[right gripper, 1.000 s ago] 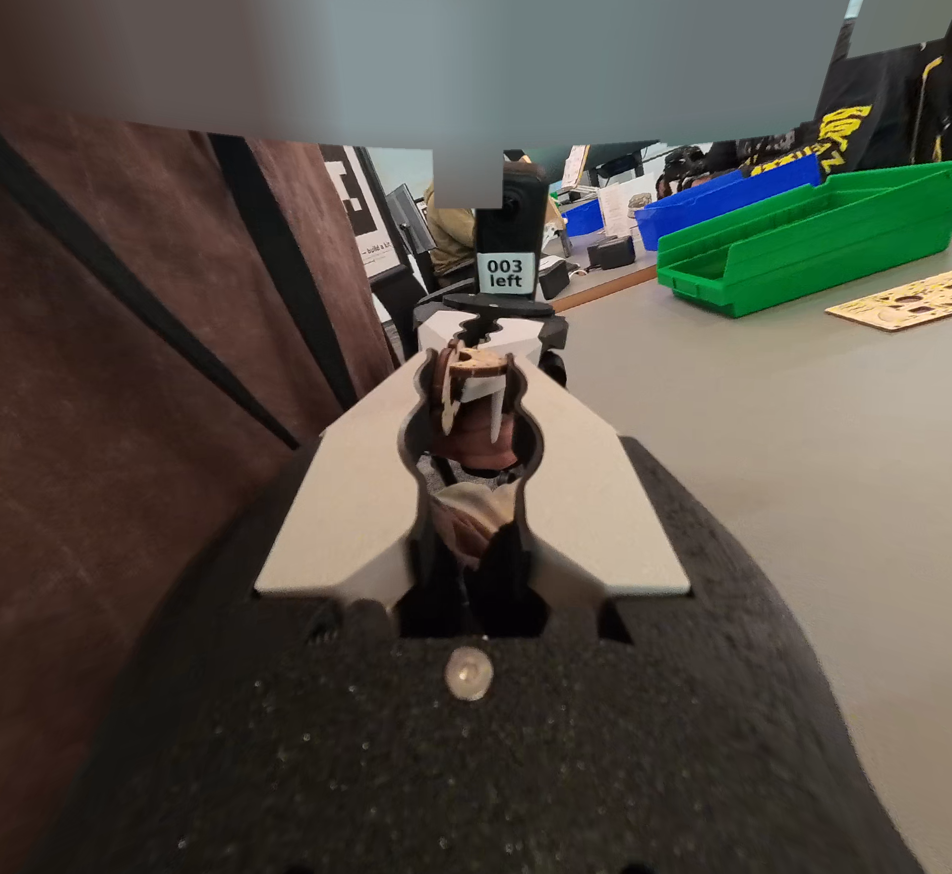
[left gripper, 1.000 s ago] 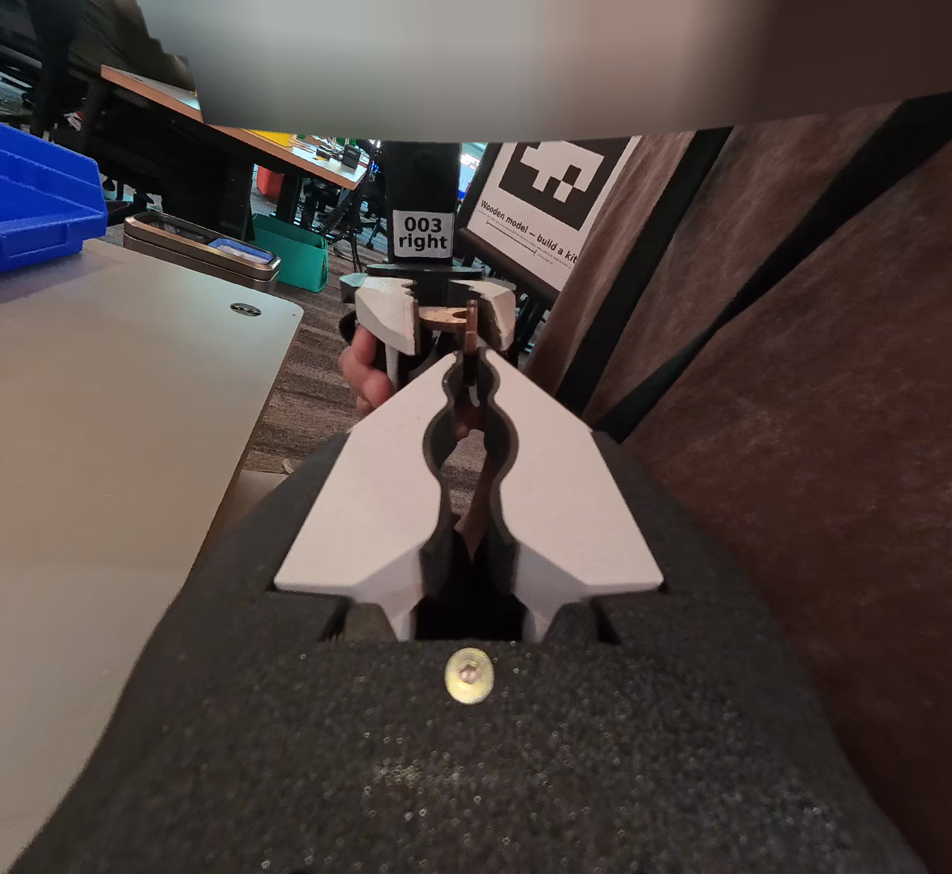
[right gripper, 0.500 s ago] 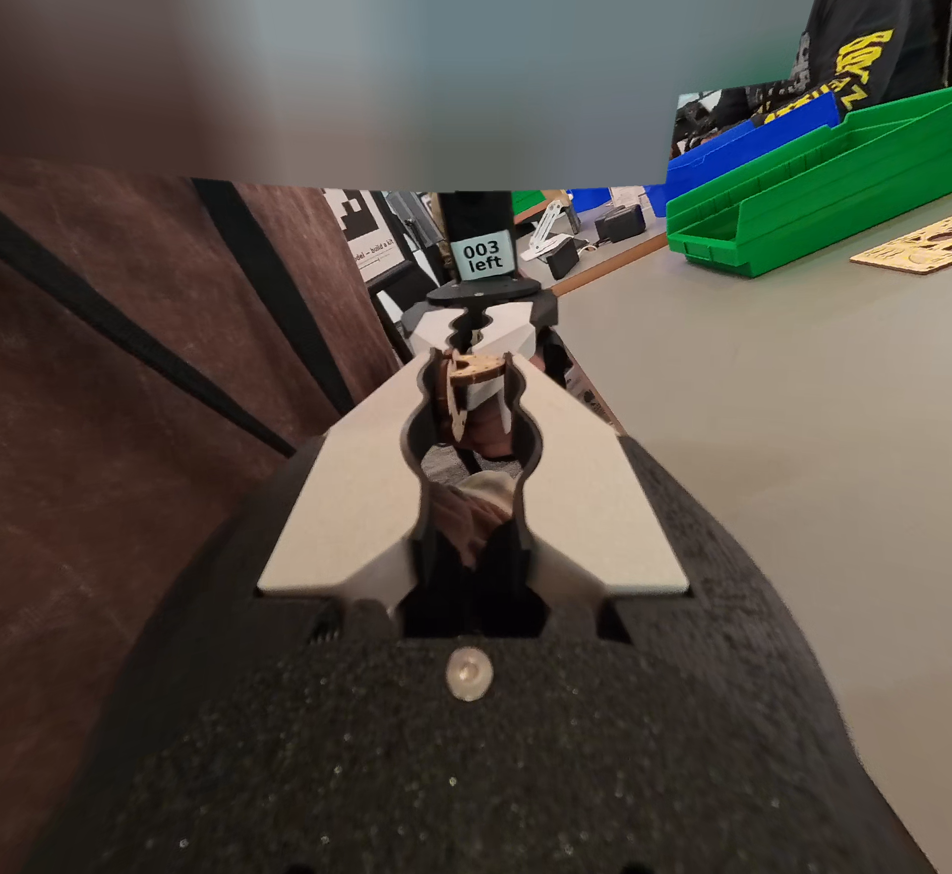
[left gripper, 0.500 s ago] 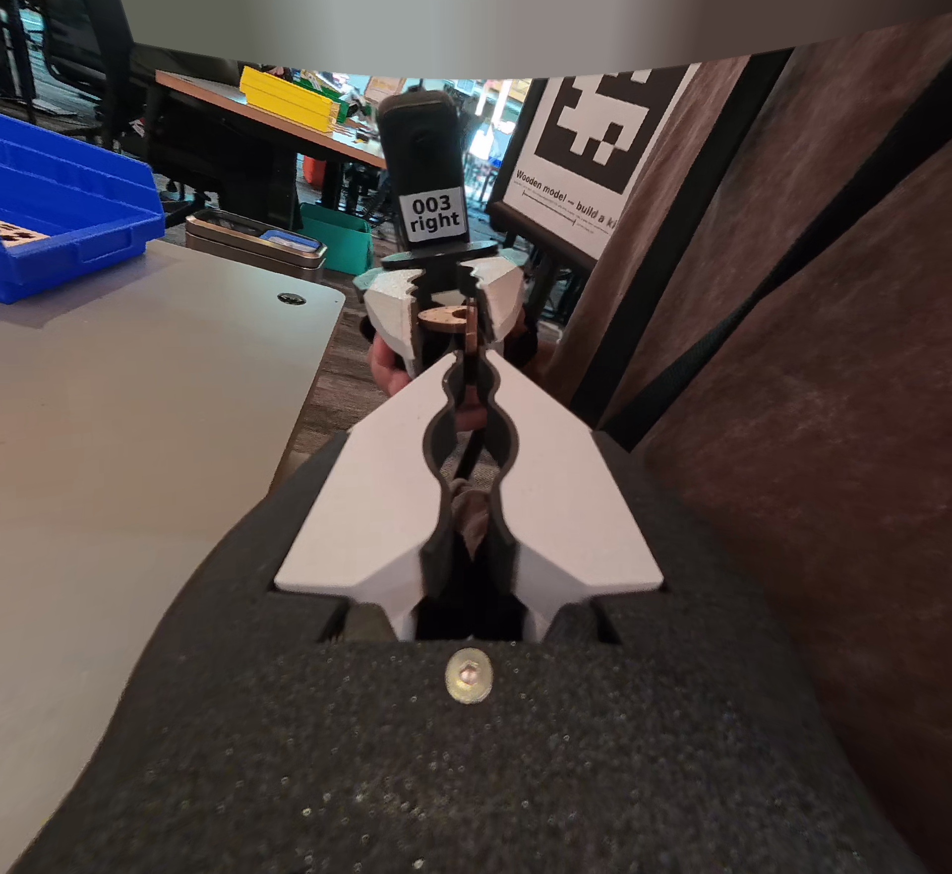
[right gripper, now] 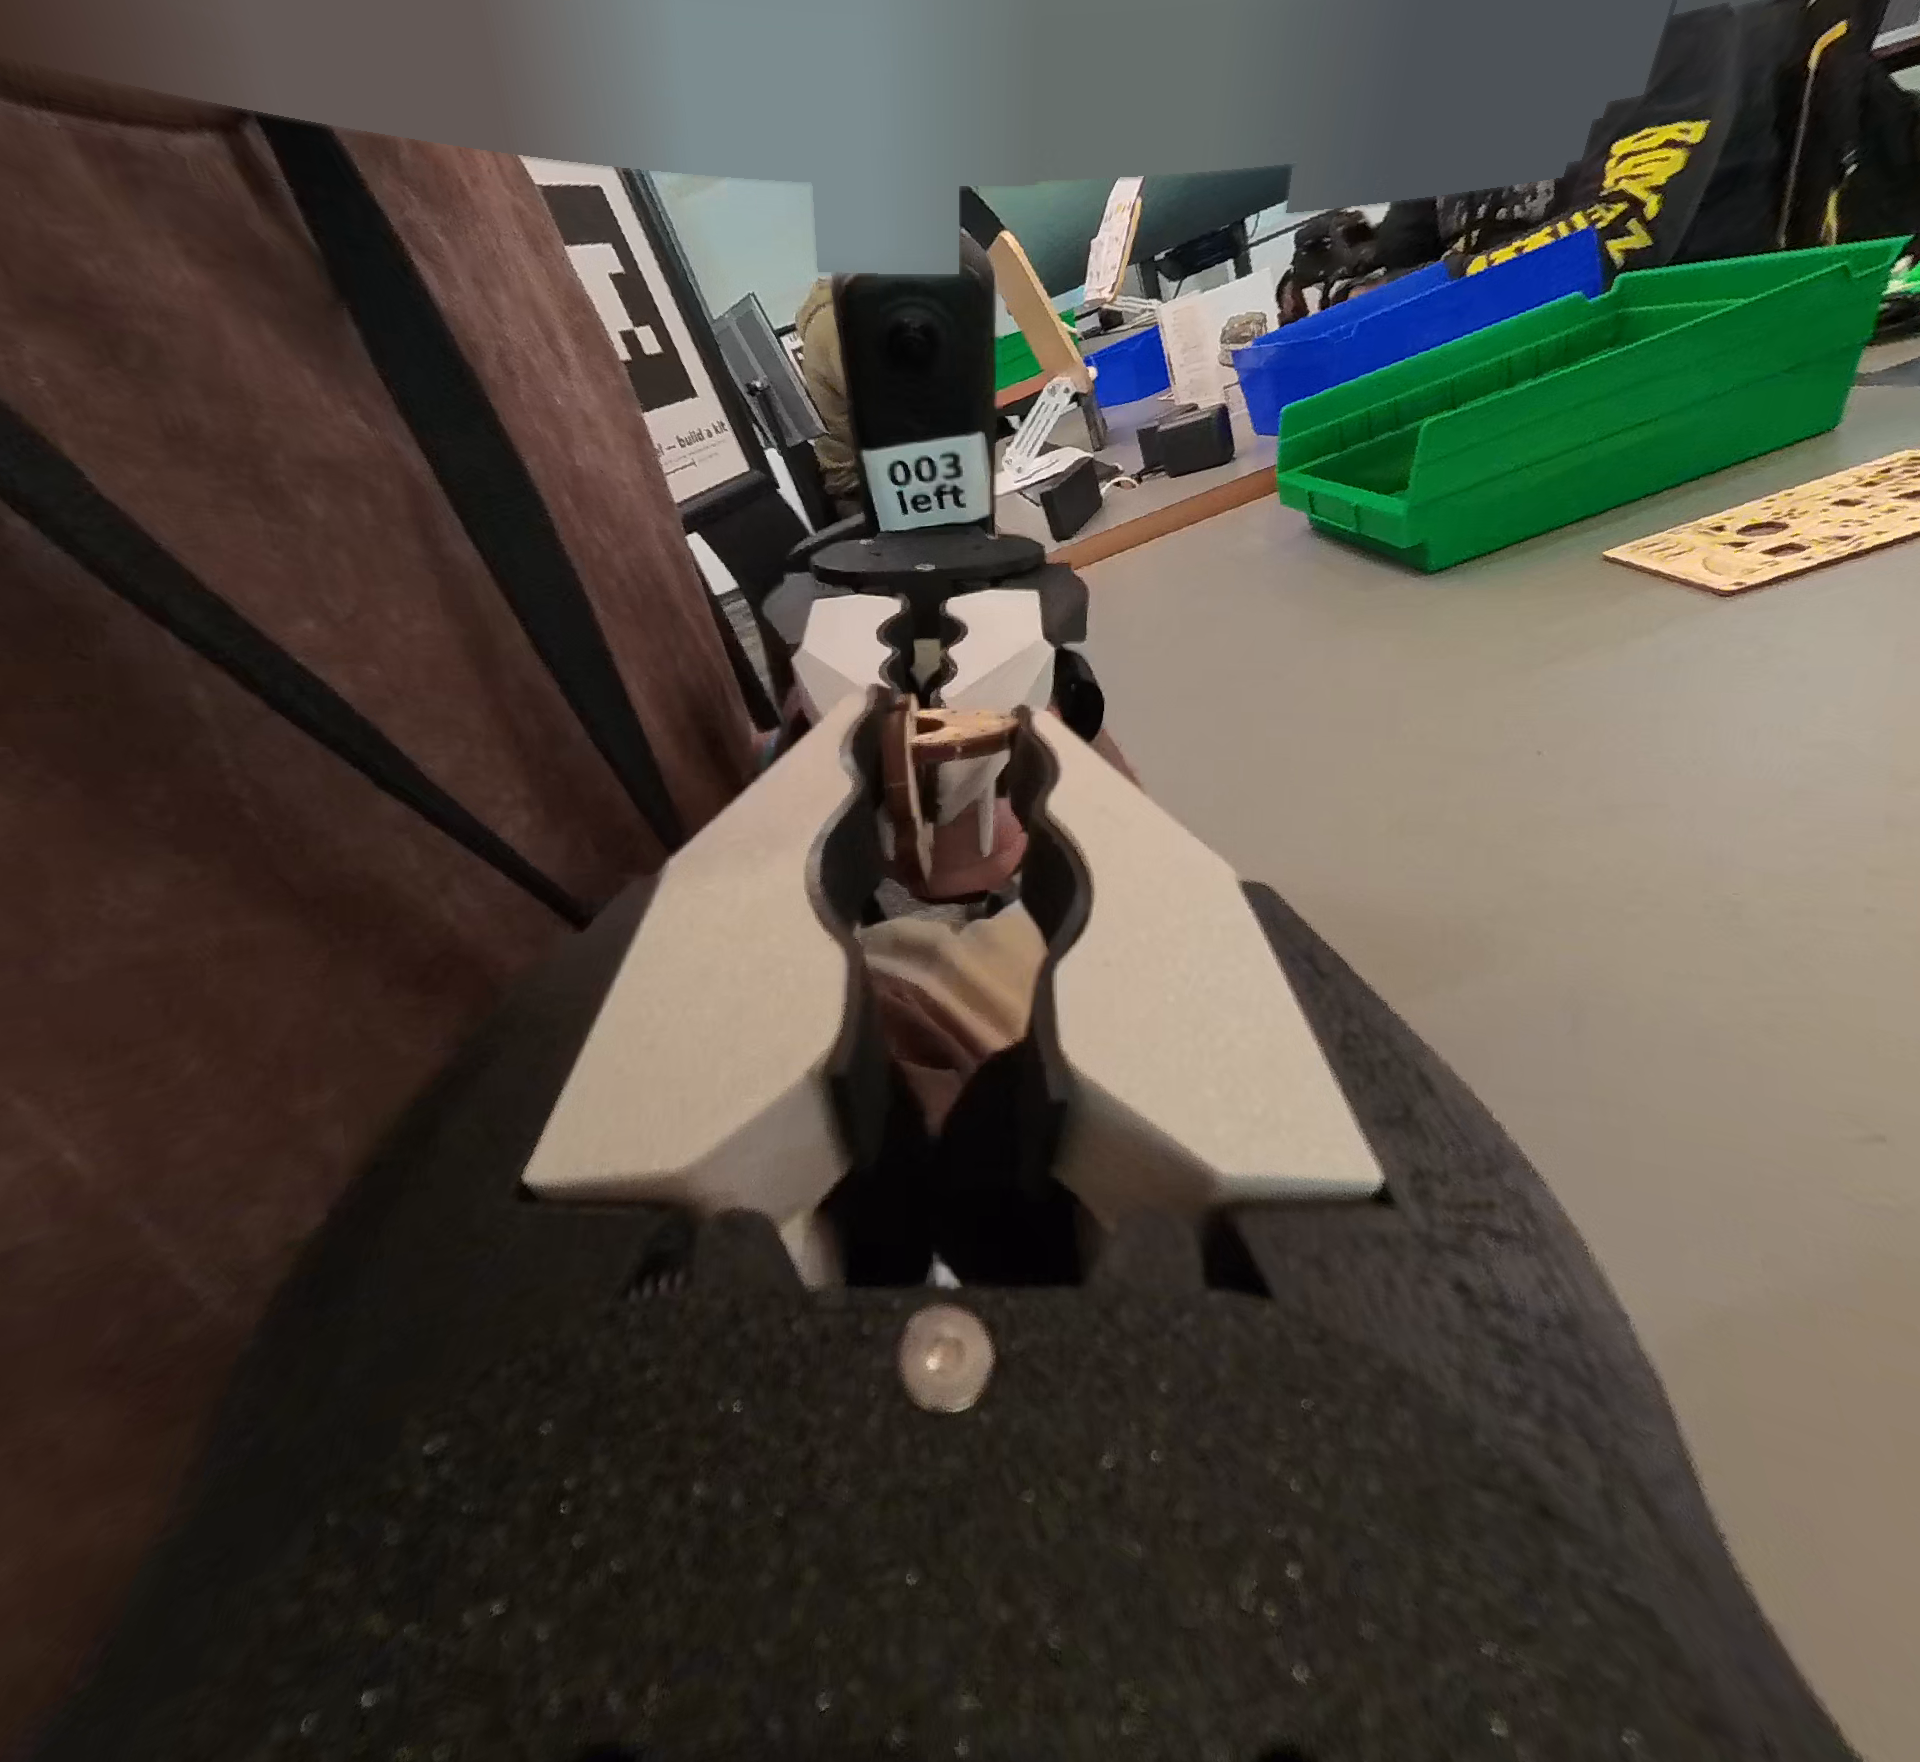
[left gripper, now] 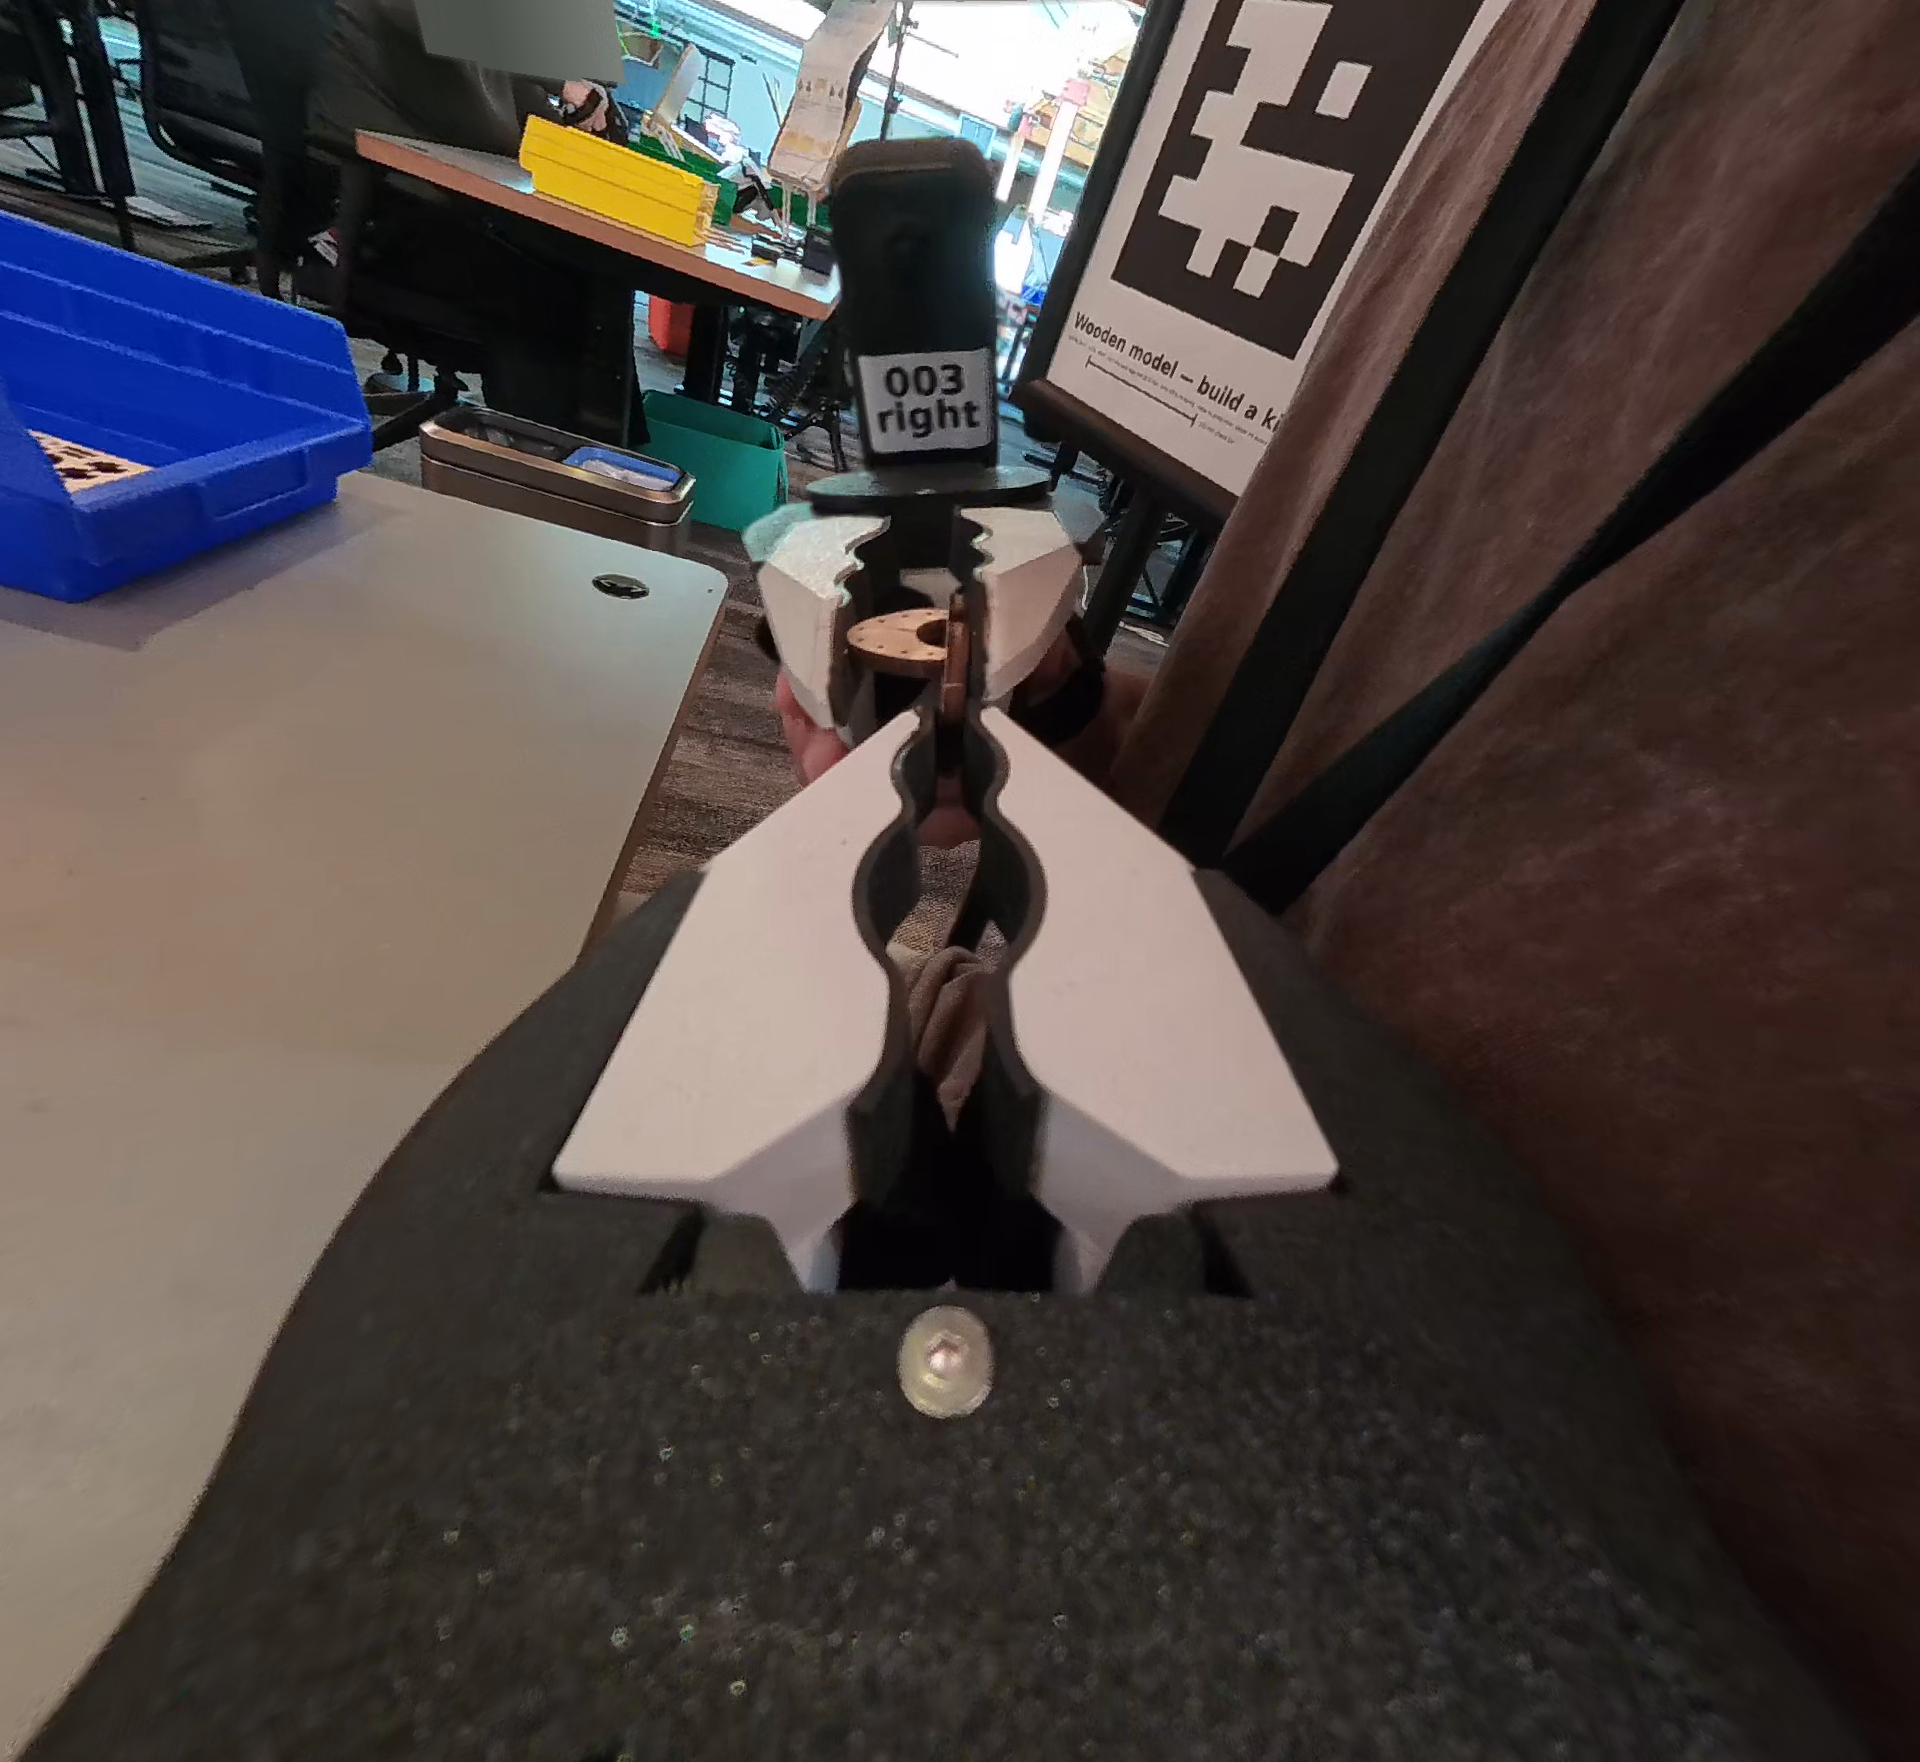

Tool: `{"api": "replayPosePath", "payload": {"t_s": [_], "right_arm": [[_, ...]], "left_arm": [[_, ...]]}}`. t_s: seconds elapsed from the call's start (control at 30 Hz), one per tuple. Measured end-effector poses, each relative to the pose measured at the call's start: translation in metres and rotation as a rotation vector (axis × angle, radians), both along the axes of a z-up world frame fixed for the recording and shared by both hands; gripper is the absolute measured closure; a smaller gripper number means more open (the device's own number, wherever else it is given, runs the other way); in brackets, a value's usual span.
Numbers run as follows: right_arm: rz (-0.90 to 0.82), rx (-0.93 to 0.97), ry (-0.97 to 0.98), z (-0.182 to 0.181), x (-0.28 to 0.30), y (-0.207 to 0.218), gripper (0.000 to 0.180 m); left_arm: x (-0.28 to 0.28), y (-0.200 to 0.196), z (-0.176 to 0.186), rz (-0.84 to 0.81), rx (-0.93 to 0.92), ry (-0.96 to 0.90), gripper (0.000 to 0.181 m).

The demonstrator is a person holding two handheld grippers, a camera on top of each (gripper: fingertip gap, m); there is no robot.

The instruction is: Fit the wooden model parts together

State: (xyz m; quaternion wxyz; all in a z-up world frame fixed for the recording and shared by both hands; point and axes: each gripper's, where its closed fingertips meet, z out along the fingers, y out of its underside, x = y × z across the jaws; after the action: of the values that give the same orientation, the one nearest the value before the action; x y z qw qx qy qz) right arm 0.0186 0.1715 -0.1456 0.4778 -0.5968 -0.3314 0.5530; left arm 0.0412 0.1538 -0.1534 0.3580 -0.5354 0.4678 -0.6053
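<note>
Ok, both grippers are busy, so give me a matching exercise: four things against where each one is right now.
Things:
1. round wooden disc
2. thin wooden part
3. wooden sheet
4. yellow bin

Places:
A. on the brown desk in the background
B. lying flat on the grey table, beside the green bin
C. gripped by the left gripper
D. gripped by the right gripper

Pairs: 1-D, 2-C, 3-B, 4-A
</note>
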Motion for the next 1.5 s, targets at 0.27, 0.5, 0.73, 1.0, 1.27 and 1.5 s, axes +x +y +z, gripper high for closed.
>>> {"api": "replayPosePath", "payload": {"t_s": [0.27,0.5,0.73,1.0,1.27,1.5], "right_arm": [[-0.021,-0.069,0.046,0.003,-0.001,0.024,0.157],[-0.238,-0.175,-0.237,-0.065,0.022,0.118,0.137],[0.097,-0.581,0.088,-0.068,-0.043,0.184,0.147],[-0.012,-0.616,-0.033,-0.104,-0.054,0.230,0.163],[0.163,-0.700,-0.202,-0.133,-0.068,0.210,0.168],[0.190,-0.753,-0.291,-0.146,-0.059,0.194,0.167]], "left_arm": [[-0.001,0.020,0.002,0.045,-0.046,0.010,0.179],[-0.056,0.144,-0.043,0.400,-0.459,0.061,0.180],[-0.081,0.216,-0.076,0.459,-0.863,-0.125,0.181],[-0.094,0.237,-0.101,0.528,-1.010,-0.162,0.181],[-0.084,0.228,-0.119,0.469,-1.174,-0.097,0.180],[-0.078,0.209,-0.131,0.470,-1.271,-0.035,0.180]]}}
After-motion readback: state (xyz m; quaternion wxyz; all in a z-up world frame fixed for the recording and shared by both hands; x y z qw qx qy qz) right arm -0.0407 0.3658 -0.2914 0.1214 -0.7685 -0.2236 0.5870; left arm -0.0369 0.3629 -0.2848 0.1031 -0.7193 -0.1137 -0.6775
